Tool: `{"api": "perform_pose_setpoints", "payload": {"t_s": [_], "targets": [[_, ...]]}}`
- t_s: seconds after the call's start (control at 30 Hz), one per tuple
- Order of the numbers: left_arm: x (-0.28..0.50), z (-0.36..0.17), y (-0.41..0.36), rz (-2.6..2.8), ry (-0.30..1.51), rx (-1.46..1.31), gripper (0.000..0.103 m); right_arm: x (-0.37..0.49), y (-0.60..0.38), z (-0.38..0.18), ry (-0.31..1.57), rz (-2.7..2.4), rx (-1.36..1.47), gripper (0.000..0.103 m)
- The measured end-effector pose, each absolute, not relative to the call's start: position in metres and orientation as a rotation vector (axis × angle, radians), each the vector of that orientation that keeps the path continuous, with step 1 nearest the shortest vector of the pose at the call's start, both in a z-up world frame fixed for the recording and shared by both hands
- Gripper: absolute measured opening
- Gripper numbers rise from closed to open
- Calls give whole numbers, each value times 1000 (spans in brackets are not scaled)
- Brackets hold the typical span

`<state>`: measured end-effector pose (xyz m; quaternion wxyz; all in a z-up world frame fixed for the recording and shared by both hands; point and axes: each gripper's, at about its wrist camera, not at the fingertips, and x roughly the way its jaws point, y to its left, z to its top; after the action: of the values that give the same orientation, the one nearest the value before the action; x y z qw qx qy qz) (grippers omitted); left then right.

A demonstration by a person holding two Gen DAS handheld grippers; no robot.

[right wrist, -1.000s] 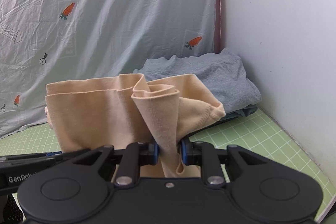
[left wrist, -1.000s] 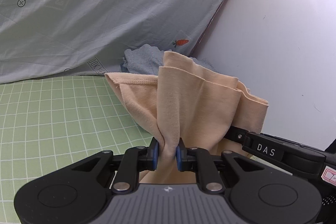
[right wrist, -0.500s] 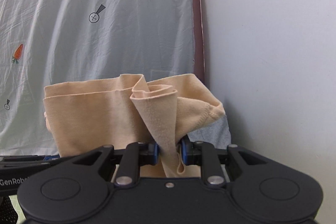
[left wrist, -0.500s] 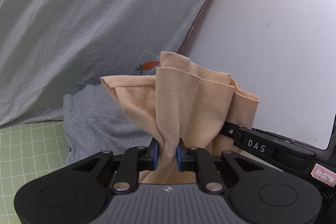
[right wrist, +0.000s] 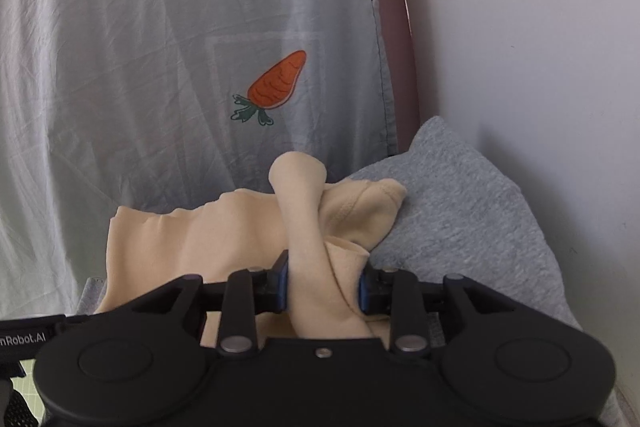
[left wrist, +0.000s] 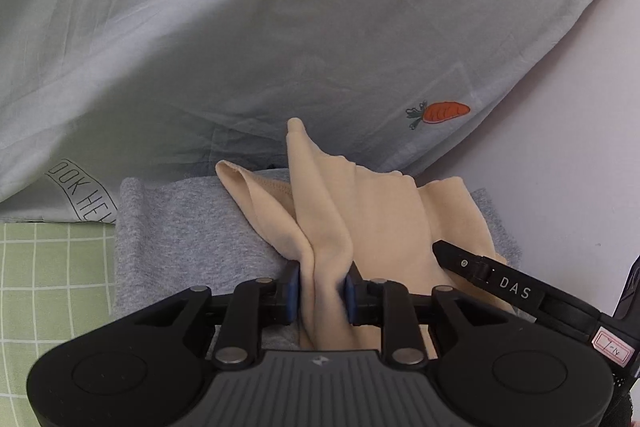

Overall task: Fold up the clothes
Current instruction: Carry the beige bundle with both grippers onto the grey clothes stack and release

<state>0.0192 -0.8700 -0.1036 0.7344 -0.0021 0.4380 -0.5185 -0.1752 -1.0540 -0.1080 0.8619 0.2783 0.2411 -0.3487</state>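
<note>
Peach garment (left wrist: 372,211), folded, rests on the folded grey garment (left wrist: 192,227) in the corner; left gripper (left wrist: 319,293) and right gripper (right wrist: 323,287) each pinch a bunched edge. Stacking appears underway; next, both jaws should open and withdraw.

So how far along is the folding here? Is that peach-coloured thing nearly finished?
Done, it seems: a grey garment lies folded by the wall. In hand: the peach garment, bunched and folded over, sits over the grey one, gripped by the left tongs and the right tongs. Left: letting go and probably smoothing it flat. Whether more clothes wait is not visible.
</note>
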Motion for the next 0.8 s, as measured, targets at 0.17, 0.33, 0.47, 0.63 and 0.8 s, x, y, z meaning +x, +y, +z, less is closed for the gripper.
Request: {"api": "perform_pose_setpoints", "payload": {"t_s": [0.17, 0.33, 0.47, 0.63, 0.8], "targets": [[27, -95, -854, -1125, 1001, -65, 28, -183, -1065, -93, 506, -697, 633, 32], [10, -55, -807, -886, 818, 14, 62, -195, -1037, -57, 503, -911, 424, 89], [-11, -25, -757, -880, 629, 108, 88, -228, -990, -28, 425, -950, 343, 92], [-52, 15, -677, -909, 403, 36, 103, -281, -896, -2, 308, -1010, 347, 102], [-102, 42, -601, -949, 338, 34, 103, -332, -815, 7, 303, -1020, 434, 103]]}}
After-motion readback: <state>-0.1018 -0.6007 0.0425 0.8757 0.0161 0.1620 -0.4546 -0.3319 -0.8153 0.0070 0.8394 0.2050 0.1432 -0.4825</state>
